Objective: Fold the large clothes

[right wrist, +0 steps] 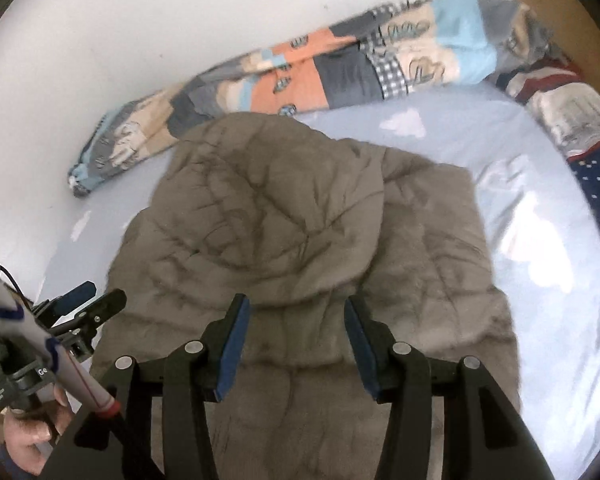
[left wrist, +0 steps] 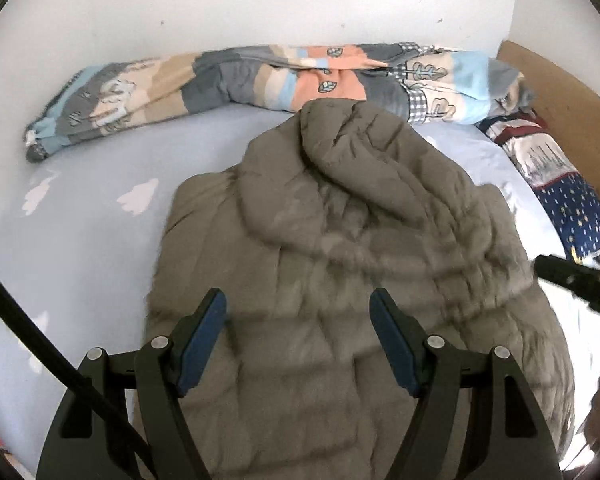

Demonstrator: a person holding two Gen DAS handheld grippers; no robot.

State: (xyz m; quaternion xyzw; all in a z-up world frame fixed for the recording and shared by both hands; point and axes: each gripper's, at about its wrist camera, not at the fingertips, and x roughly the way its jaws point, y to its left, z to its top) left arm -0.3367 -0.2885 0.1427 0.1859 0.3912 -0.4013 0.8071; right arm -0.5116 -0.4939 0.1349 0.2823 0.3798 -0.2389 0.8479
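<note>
My left gripper [left wrist: 298, 312] hangs above the grey-brown quilted puffer jacket [left wrist: 340, 264] with its blue-padded jaws spread wide and nothing between them; my right gripper [right wrist: 296, 320] is likewise parted over the same padded cloth, empty, its pads clear of the fabric. The jacket lies on the pale blue bedsheet with white cloud shapes [left wrist: 84, 216], hood end toward the wall, its sides already laid in over the body so it looks narrow and thick. Behind it, against the wall, lies a rolled patchwork quilt in grey, peach and light blue [left wrist: 236, 80], with a navy and red patterned pillow [left wrist: 560, 184] off at the head of the bed. As I judge it, the lengthwise fold remains. The risk is the stuffing: puffy layers spring back, so a tucked side may flop open once I lift the hem. If I pinch only the top layer, the fold will drag crooked, and slick fabric may slide from my pads.
</note>
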